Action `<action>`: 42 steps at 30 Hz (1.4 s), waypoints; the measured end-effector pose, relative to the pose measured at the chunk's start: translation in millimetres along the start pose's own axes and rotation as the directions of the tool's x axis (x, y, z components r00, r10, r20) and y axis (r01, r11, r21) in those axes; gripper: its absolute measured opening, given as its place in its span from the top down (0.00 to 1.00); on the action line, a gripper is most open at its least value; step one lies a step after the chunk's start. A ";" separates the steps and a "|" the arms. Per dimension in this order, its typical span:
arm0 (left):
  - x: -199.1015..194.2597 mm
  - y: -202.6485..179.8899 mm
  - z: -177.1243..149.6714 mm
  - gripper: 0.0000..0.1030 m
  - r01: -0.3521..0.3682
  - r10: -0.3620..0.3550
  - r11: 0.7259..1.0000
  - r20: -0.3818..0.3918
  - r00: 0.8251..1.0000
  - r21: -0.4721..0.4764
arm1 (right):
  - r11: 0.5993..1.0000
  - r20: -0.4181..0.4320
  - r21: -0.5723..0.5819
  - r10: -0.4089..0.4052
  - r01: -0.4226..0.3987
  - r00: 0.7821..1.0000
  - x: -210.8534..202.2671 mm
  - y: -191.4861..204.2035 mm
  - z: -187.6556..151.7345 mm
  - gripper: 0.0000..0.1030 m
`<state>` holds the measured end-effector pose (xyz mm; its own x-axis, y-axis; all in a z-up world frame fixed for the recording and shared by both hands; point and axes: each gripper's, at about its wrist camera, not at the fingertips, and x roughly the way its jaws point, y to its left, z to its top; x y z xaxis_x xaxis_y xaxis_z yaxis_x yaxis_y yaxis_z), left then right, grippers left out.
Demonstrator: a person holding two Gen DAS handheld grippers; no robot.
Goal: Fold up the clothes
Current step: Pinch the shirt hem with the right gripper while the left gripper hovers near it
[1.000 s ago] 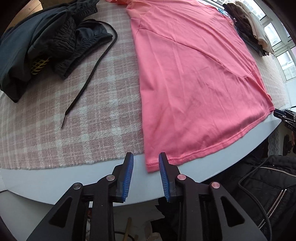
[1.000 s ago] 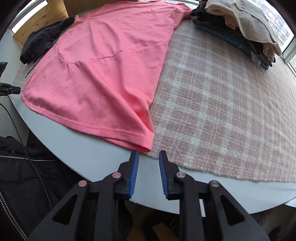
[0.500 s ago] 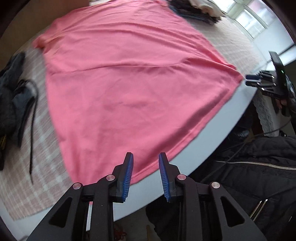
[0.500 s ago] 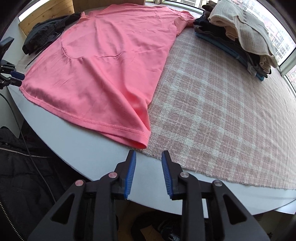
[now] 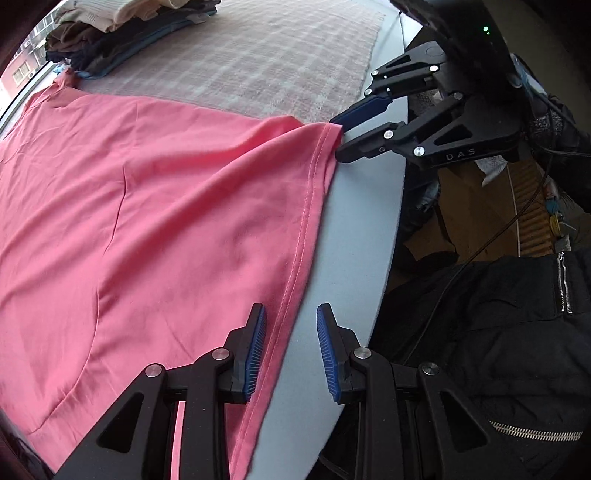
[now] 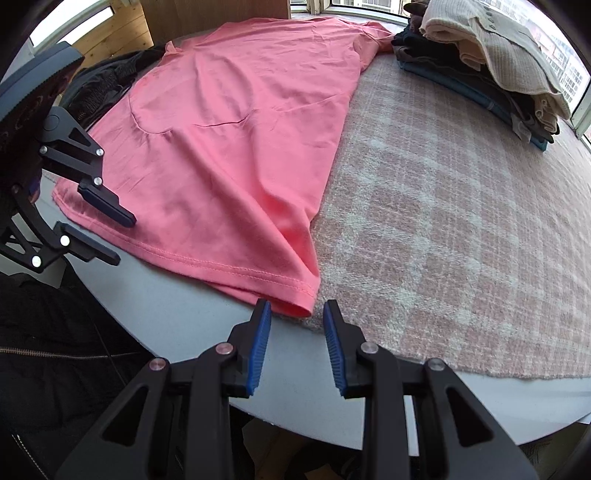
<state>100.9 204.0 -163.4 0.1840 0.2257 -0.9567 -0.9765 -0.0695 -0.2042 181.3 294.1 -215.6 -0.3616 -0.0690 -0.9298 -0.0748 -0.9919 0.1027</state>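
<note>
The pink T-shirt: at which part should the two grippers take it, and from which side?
Probably the two corners of the hem of the pink T-shirt, approached from the table's near edge. The hem lies flat on bare table, and the open right gripper and left gripper already face it.

You are in a lived-in room of a home, by the look of it. A round pale surface [image 6: 177, 306] carries a pink plaid cloth [image 6: 461, 229], with a stack of folded clothes [image 6: 491, 62] at the upper right beside bright windows [image 6: 576, 74]. Wood panelling [image 6: 207, 14] shows at the top, and a heap of dark clothes [image 6: 107, 85] at upper left.
</note>
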 end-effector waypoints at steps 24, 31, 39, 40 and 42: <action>-15.6 9.5 -20.7 0.94 0.025 -0.020 0.997 -0.069 0.997 0.072 | 0.998 -0.081 -0.049 0.024 -0.028 0.996 -19.1 -37.4 -5.5 0.94; -81.8 58.5 -55.5 0.75 0.032 -0.002 0.974 0.132 0.991 -0.226 | 0.998 0.082 0.027 0.047 -0.049 0.996 -39.6 -33.6 32.4 0.92; -81.5 136.0 -228.6 0.72 -0.111 0.182 0.679 0.020 0.983 -0.726 | 1.000 -0.084 0.016 0.011 -0.010 0.996 1.2 -40.5 33.1 0.92; -82.7 136.5 -247.9 0.72 -0.111 0.188 0.641 0.015 0.982 -0.759 | 1.000 -0.097 0.023 0.005 -0.002 0.995 0.5 -42.7 32.9 0.92; -80.9 133.1 -274.2 0.71 -0.105 0.191 0.599 0.014 0.982 -0.794 | 1.000 -0.111 0.017 0.006 -0.005 0.994 0.0 -42.0 31.9 0.90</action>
<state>-13.1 -89.9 -170.2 -0.0070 0.2215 -0.9751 -0.5150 -0.8367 -0.1864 154.8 339.2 -208.6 -0.2568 -0.0868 -0.9626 -0.0894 -0.9896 0.1131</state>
